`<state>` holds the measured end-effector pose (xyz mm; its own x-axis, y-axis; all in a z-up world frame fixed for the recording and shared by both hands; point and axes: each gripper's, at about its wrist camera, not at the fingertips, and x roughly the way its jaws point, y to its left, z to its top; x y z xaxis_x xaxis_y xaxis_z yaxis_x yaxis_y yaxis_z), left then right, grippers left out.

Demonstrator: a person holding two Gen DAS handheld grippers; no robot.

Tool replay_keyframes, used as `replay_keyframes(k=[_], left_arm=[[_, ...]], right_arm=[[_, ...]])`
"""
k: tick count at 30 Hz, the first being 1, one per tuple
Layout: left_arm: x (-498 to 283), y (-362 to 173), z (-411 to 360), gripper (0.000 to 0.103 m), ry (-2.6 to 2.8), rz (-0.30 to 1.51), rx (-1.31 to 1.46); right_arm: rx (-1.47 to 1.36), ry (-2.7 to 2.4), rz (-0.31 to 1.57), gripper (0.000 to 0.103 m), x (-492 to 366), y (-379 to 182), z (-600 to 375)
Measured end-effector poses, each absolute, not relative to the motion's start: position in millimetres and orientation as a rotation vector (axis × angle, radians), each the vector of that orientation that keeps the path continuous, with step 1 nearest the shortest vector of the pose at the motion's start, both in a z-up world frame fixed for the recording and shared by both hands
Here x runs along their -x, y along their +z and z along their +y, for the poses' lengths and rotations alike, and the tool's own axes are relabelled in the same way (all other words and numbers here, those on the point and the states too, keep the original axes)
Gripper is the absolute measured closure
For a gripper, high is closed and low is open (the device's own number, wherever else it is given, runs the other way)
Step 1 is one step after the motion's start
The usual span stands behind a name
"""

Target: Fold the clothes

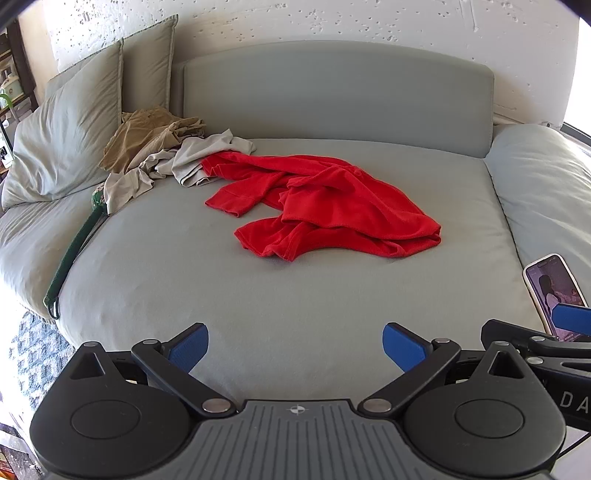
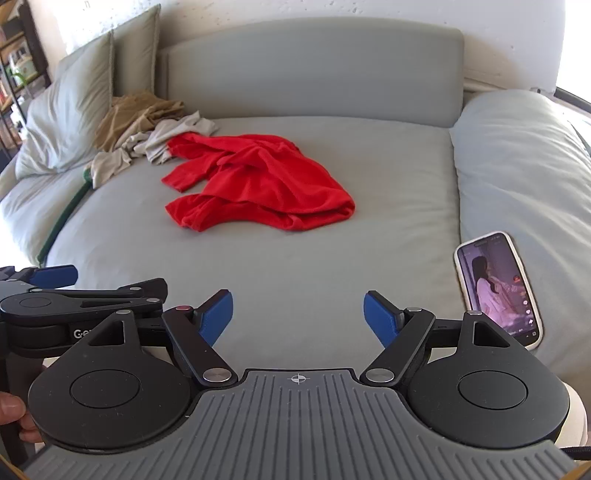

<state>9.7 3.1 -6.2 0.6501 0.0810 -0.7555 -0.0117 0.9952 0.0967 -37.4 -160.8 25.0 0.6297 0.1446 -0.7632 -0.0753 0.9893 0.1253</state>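
Left wrist view: left gripper [image 1: 295, 349] held low over the near edge of the grey sofa seat [image 1: 258, 314], blue fingers [image 1: 188, 349] spread wide, nothing between them. Right gripper [image 2: 298, 317] the same in its own view: jaws wide apart, empty, hovering over bare cushion. The two tools sit side by side; each shows at the edge of the other's view.

Red garment [image 1: 325, 206] lies crumpled mid-seat, well ahead of both grippers, unfolded, with a sleeve [image 1: 231, 197] sticking out to the left. Its far-left end touches a rumpled pale grey garment [image 1: 188, 162]. Behind that, a tan garment [image 1: 144, 136] is heaped against the corner, next to the two upright pillows [image 1: 81, 122].

Dark green strap [image 1: 72, 251] runs along the left edge of the seat cushion, its upper end tucked under the pale garment.

Phone [image 2: 498, 290] in a white case lies on the right, screen lit with a video of a person, at the foot of the rounded right-side cushion [image 2: 517, 155]. It is just beside the right gripper.

Backrest [image 1: 332, 99] stands upright behind the clothes; textured white wall [image 1: 332, 22] above it.
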Motion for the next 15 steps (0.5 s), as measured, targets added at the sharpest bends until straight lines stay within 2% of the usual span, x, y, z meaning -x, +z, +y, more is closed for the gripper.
replay_keyframes(k=[15], left_arm=[[-10.7, -9.4, 2.4, 0.003, 0.053, 0.865, -0.079]], right_arm=[[-0.083, 0.117, 0.884, 0.021, 37.5, 22.5, -162.4]])
